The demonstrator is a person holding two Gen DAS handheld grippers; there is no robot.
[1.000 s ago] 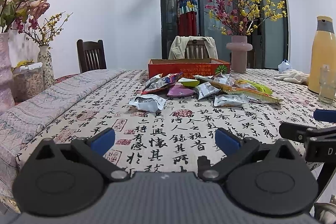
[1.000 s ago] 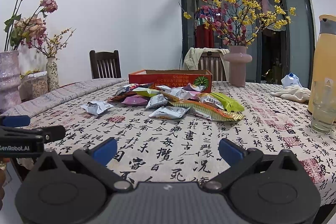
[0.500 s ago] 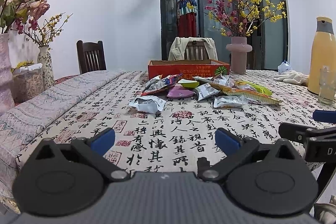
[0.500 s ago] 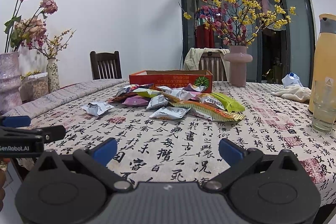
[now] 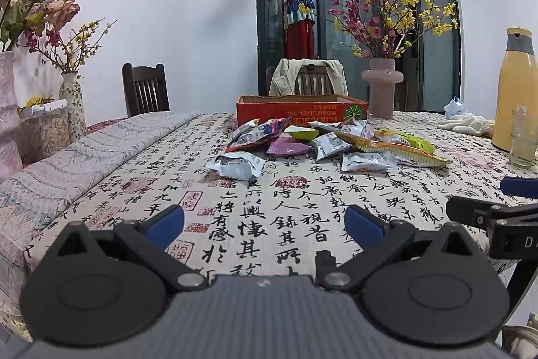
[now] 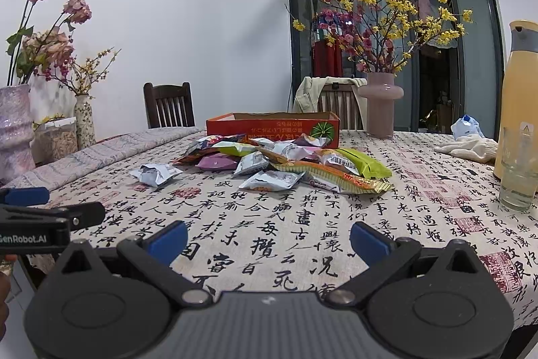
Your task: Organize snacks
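Note:
A heap of snack packets (image 5: 333, 143) (image 6: 285, 160) lies mid-table in front of an open red cardboard box (image 5: 301, 111) (image 6: 272, 125). One silver packet (image 5: 235, 165) (image 6: 154, 174) lies apart on the heap's left. A long orange-yellow packet (image 6: 333, 177) and a green one (image 6: 361, 165) sit on the heap's right. My left gripper (image 5: 264, 224) hovers open over the near table edge, nothing between its blue pads. My right gripper (image 6: 269, 236) is likewise open and empty, beside the left one, well short of the snacks.
The table (image 5: 285, 211) wears a calligraphy-print cloth. A pink vase (image 5: 381, 86) with blossom branches stands behind the box. A yellow flask (image 6: 519, 90) and a glass (image 6: 517, 174) stand at right, with white gloves (image 6: 469, 147). Vases (image 5: 72, 105) and chairs (image 5: 146, 88) stand at left.
Both grippers have crept slightly forward toward the table; the snacks and box have not moved. Both stay open.

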